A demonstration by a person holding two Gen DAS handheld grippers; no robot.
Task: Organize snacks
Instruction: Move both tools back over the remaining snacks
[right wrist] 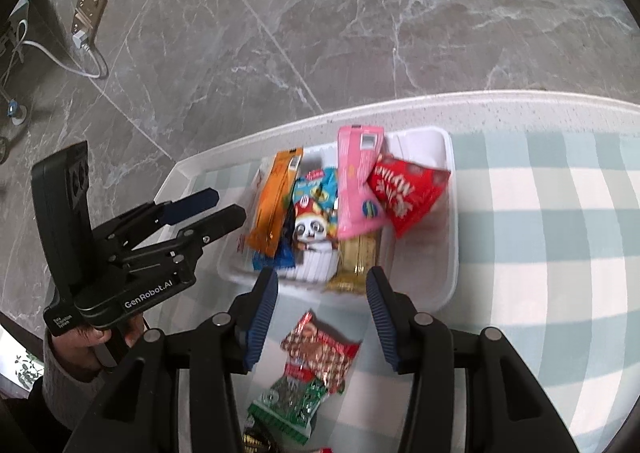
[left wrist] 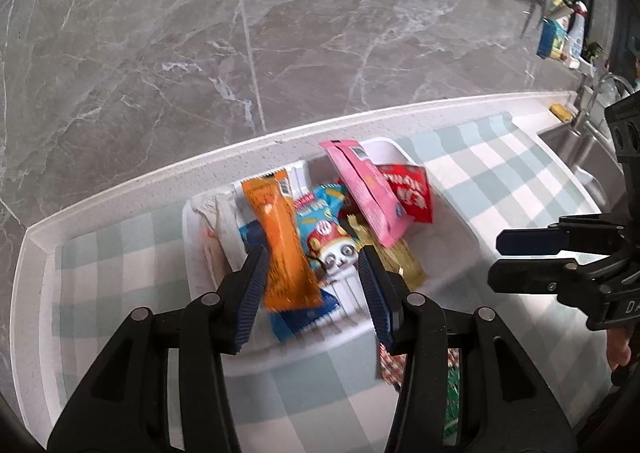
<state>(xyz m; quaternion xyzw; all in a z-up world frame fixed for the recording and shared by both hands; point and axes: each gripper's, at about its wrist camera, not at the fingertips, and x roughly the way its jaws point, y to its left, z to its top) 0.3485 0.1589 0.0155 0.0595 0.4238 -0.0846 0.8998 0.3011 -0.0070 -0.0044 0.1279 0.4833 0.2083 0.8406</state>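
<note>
A white bin (left wrist: pixel 452 249) (right wrist: pixel 436 253) on the checked cloth holds several snack packs: an orange bar (left wrist: pixel 280 245) (right wrist: pixel 274 201), a panda pack (left wrist: pixel 332 241) (right wrist: pixel 314 217), a pink pack (left wrist: pixel 370 197) (right wrist: pixel 356 185), a red pack (left wrist: pixel 412 193) (right wrist: pixel 408 193) and a gold pack (left wrist: pixel 400 261) (right wrist: pixel 358 257). My left gripper (left wrist: pixel 312 285) (right wrist: pixel 228 205) is open and empty above the bin's near left part. My right gripper (right wrist: pixel 322 313) (left wrist: pixel 494 259) is open and empty, above a red-brown pack (right wrist: pixel 320 349) and a green pack (right wrist: pixel 290 405) lying on the cloth before the bin.
The white counter's raised back edge (left wrist: pixel 280 137) runs behind the bin, against a grey marble wall. A sink with a tap (left wrist: pixel 592 109) and bottles lies far right. A wall socket with a cable (right wrist: pixel 86 17) is at the left.
</note>
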